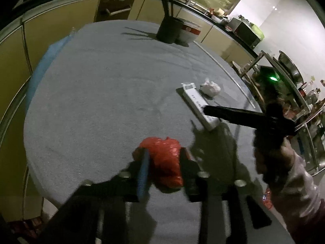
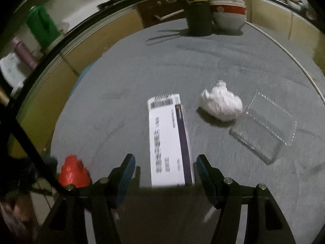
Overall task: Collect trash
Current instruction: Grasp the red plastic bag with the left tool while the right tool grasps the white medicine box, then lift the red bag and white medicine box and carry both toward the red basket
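Note:
My left gripper (image 1: 164, 152) is shut on a crumpled red plastic bag (image 1: 165, 162) just above the grey table (image 1: 97, 93). The bag also shows in the right wrist view (image 2: 73, 172) at the lower left. My right gripper (image 2: 165, 160) is open, its fingers either side of the near end of a long white box (image 2: 168, 140), slightly above it. That box (image 1: 196, 101) and the right gripper (image 1: 207, 109) show in the left wrist view. A crumpled white wad (image 2: 222, 103) lies right of the box, and a clear plastic tray (image 2: 264, 126) further right.
A dark holder with chopsticks (image 2: 199, 18) and a red-and-white bowl (image 2: 228, 12) stand at the table's far edge. Yellow cabinets (image 1: 50, 26) run behind. A metal rack with kitchenware (image 1: 294, 85) stands to the right of the table.

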